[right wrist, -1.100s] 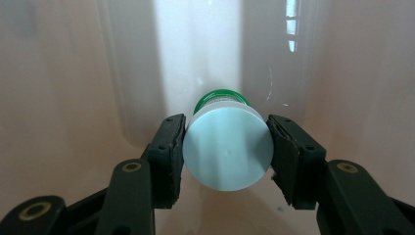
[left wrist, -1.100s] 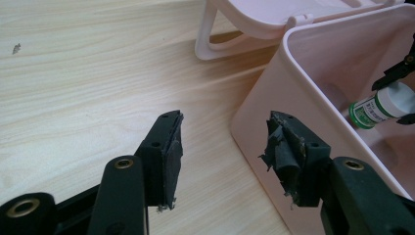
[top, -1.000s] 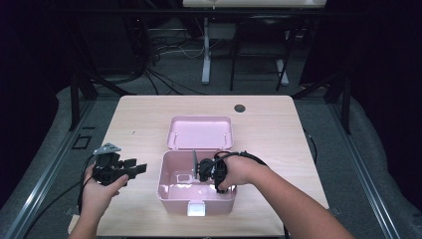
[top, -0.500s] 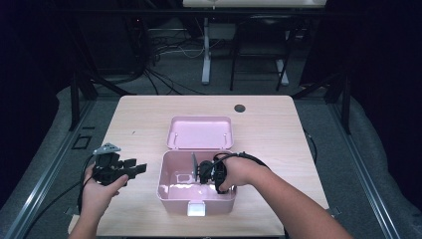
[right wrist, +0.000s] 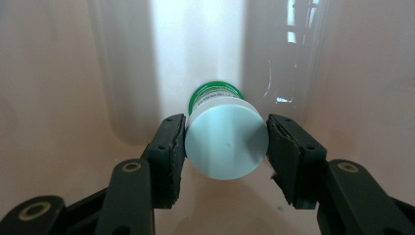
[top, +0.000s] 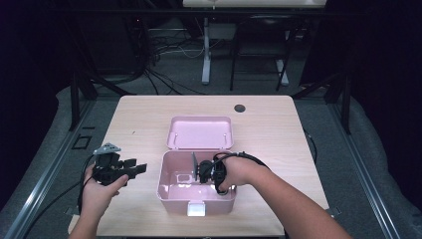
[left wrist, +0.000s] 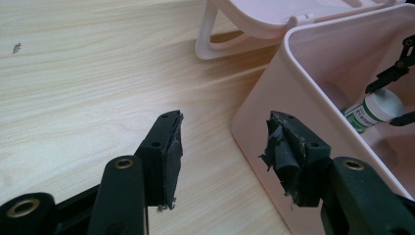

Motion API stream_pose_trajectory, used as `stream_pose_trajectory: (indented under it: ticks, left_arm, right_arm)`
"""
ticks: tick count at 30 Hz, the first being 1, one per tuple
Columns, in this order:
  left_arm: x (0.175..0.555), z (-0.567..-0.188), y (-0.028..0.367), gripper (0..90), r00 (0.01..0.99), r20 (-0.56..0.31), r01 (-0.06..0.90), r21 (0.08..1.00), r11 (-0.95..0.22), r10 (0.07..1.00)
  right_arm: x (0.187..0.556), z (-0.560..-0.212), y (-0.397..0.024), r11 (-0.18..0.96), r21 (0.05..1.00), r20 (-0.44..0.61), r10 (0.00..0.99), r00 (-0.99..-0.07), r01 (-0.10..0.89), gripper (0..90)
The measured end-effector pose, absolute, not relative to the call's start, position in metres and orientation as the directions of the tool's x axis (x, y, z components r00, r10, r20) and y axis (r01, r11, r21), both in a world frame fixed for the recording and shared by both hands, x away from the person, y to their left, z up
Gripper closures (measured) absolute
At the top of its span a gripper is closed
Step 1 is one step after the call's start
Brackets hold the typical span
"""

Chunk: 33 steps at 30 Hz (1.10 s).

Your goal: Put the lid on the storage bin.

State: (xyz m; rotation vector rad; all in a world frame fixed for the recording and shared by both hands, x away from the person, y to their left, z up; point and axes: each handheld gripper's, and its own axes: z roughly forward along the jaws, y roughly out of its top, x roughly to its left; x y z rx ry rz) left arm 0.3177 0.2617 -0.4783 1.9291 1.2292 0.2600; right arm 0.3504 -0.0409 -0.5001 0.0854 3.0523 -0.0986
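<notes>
Both grippers were black, with brass-ringed screw holes along the arms. The left gripper (top: 141,168) carried a grey three-cornered plate, frayed pads (left wrist: 283,149) and a trailing black cable; forearms were bare.

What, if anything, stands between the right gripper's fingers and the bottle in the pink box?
Nothing visible does. The right gripper is down inside the pink box, and its fingers flank the white cap of the bottle on both sides, with no other object between them. Whether the pads already press on the cap I cannot tell.
</notes>
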Motion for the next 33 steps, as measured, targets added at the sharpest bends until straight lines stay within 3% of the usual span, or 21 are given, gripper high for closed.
stream_pose_trajectory:
  ticks: [33]
  left_arm:
    - [0.318,-0.480,0.260,47.2,0.508,-0.237,0.664,0.720,-0.201,0.828]
  right_arm:
    - [0.349,-0.468,-0.049,0.995,0.019,-0.104,0.100,-0.990,0.099,49.1]
